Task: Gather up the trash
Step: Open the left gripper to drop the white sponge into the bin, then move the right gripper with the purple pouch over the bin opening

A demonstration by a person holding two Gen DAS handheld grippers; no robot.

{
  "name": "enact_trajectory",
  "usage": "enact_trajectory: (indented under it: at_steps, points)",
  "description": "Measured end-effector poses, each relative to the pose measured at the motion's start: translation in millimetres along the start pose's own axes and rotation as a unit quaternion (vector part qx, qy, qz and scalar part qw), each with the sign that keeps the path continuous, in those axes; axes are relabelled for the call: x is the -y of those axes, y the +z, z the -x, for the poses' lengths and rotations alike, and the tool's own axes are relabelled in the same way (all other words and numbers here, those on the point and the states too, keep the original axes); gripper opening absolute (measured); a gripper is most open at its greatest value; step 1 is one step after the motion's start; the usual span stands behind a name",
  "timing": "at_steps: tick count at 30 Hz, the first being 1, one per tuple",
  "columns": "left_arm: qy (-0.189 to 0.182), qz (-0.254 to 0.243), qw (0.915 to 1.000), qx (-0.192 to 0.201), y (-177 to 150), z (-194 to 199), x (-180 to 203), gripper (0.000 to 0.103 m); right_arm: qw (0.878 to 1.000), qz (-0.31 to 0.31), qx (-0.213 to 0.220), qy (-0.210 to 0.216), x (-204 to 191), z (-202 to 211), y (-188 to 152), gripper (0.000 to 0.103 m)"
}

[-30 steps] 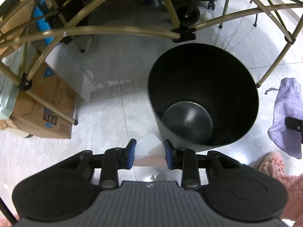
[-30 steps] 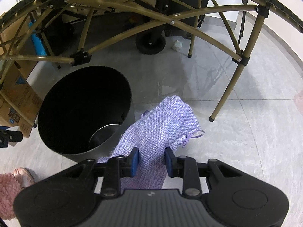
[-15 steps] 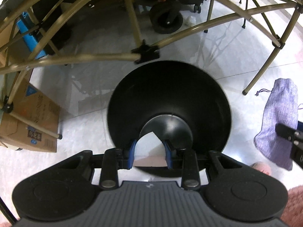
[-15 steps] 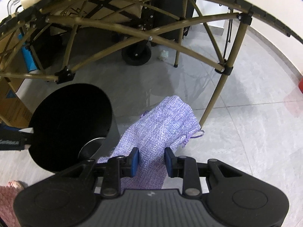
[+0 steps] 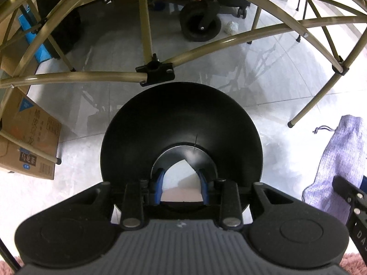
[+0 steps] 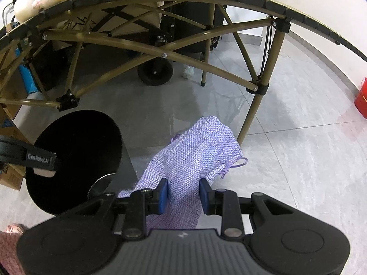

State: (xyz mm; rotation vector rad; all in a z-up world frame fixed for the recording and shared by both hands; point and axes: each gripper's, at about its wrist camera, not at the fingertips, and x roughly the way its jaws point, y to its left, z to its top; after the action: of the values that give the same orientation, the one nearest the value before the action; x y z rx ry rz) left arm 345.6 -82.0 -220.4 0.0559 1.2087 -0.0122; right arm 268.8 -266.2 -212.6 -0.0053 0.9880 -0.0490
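Left gripper [image 5: 182, 184]: clamped on a flat, pale paper scrap [image 5: 181, 186] with a pointed tip, held over the bin's mouth.
Bin [image 5: 181, 123]: round, smooth black cylinder with a shiny metal floor, standing on glossy grey tiles.
Right gripper [image 6: 183, 193]: pinched a coarse-woven lilac drawstring pouch [image 6: 195, 153], just beside the bin.
Frame [image 5: 73, 76]: olive metal tubes, black joints.

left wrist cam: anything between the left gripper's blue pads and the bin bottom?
Yes. The left gripper holds a white folded paper scrap between its pads, directly over the round black trash bin. In the left wrist view, nothing else shows on the bin's grey bottom.
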Motion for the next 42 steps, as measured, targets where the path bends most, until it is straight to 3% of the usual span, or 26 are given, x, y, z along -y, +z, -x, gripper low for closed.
enact_trajectory:
  at_steps: [3,5,7,21,42]
  points:
    - [0.01,0.008,0.9999,0.0,1,0,-1,0.045,1.0,0.001,0.001,-0.001,-1,1,-1,0.028]
    - [0.015,0.017,0.9998,-0.003,2,1,-3,0.079,1.0,0.001,0.001,-0.003,-1,0,-1,0.028]
    - [0.026,0.02,0.9995,-0.002,3,2,-3,0.101,1.0,0.002,0.0,-0.004,-1,0,-1,0.028]
    - [0.0,0.045,0.9984,-0.034,5,-2,-10,0.103,1.0,0.004,-0.002,-0.006,-1,-3,-2,0.028]
    - [0.0,0.065,0.9957,-0.066,4,-4,-42,0.103,1.0,0.006,0.024,0.0,-8,9,3,0.028]
